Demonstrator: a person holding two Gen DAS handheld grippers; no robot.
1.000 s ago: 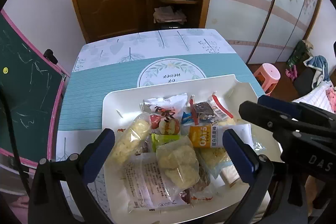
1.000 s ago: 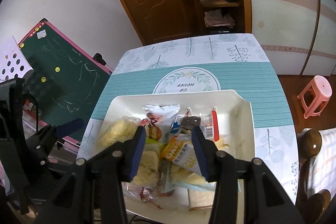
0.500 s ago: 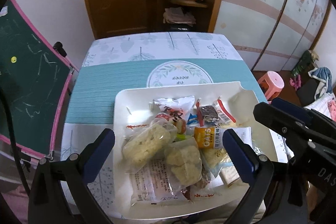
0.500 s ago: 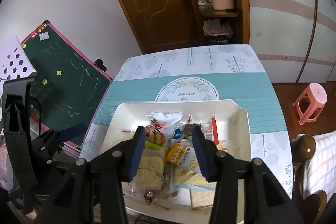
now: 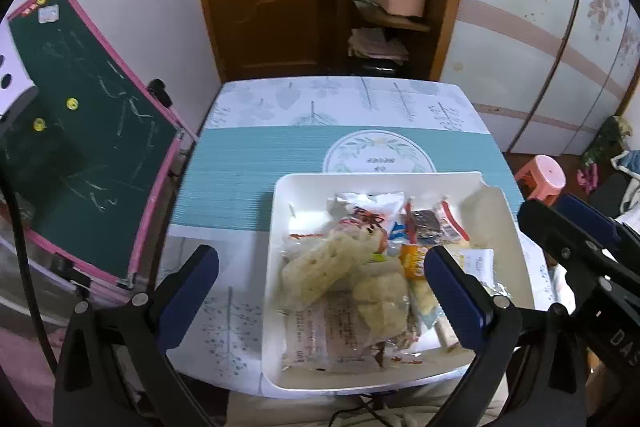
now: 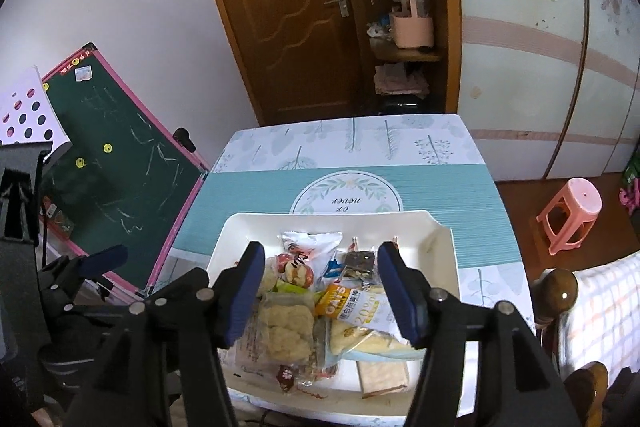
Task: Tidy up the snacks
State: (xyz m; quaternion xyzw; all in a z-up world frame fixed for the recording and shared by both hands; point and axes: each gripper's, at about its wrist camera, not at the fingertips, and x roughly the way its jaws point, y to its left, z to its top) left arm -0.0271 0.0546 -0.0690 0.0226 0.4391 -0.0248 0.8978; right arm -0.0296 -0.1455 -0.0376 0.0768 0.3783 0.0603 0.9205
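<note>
A white tray (image 5: 276, 267) (image 6: 224, 247) sits at the near end of the table, holding several wrapped snacks. Among them are a clear pack of puffed rice cakes (image 5: 316, 267) (image 6: 286, 327), an orange oats packet (image 6: 340, 305), a white bag with red print (image 5: 368, 207) (image 6: 310, 247) and a dark wrapped bar (image 6: 360, 261). My left gripper (image 5: 320, 291) hangs open above the tray's near left part, holding nothing. Over the tray's middle, my right gripper (image 6: 322, 291) has its jaws opening; no snack is pressed between the pads.
The table wears a teal mat (image 5: 240, 179) with a round leaf emblem. A green chalkboard (image 5: 80, 131) with a pink frame leans at the left. A pink stool (image 6: 572, 215) and a wooden chair knob (image 6: 558, 287) are on the right. A wooden door and shelves stand beyond.
Both grippers have risen and drawn back from the tray, so the snacks look smaller. The right gripper's jaws have widened. The left view has swung left, showing more chalkboard.
</note>
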